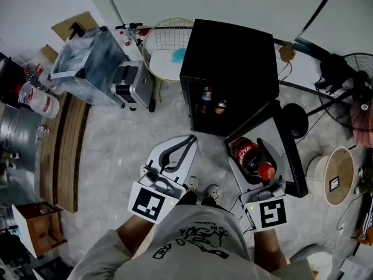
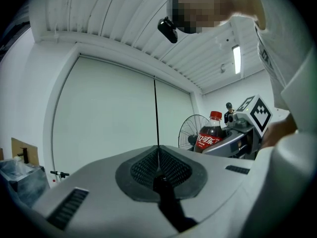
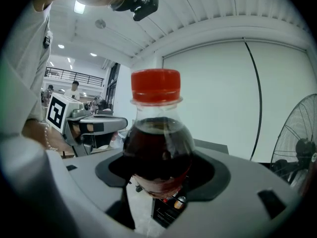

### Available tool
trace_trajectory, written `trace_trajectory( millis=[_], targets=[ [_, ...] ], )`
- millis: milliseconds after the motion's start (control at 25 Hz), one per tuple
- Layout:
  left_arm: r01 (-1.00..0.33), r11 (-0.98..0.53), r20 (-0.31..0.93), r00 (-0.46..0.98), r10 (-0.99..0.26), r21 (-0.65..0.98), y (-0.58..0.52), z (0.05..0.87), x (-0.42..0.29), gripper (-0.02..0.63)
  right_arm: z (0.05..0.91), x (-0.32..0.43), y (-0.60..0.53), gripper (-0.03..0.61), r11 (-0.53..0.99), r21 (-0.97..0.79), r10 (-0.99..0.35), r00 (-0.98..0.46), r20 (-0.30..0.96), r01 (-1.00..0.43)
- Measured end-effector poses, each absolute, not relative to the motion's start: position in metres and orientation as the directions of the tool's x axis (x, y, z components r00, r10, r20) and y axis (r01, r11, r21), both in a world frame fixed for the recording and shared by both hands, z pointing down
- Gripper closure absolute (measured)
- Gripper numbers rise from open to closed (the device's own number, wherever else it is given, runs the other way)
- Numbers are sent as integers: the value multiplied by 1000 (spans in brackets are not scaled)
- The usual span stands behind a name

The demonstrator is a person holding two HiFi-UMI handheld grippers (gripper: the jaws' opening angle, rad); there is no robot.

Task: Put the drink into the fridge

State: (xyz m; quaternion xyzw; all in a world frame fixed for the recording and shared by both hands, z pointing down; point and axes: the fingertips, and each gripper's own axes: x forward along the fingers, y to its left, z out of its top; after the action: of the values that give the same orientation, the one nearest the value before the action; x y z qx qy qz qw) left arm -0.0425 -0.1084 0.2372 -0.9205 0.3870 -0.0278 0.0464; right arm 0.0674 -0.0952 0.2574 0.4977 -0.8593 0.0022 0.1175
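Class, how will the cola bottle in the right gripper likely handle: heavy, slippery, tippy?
The cola bottle looks nearly full, so it is probably heavy for its size. Its smooth round body may slip, or roll if laid down.

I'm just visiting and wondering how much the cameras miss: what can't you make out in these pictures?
- Fridge shelves: head view, its own top hides all but the front edge.
- Two small containers inside it: head view, too small to identify.
- Cola bottle label: right gripper view, the right gripper hides nearly all of it.
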Motion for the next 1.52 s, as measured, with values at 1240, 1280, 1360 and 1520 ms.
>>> trace_trajectory(
  millis=[1240,1280,1360,1520],
  targets=[
    [-700,-709,68,706,-705,-82,-143,328,-24,590,360,82,-127,268,458,45,-850,-423,313,-888],
    [-700,-708,69,705,-706,-88,-145,331,-24,591,362,83,-129,268,458,44,-850,-423,314,-888],
    [-701,-707,68,704,-707,-99,-149,336,-23,591,367,84,-133,268,458,48,-850,-422,316,-887],
    [-701,-706,74,702,-708,-105,-158,349,-25,589,380,83,-140,268,457,50,-848,-419,323,-888]
  ],
)
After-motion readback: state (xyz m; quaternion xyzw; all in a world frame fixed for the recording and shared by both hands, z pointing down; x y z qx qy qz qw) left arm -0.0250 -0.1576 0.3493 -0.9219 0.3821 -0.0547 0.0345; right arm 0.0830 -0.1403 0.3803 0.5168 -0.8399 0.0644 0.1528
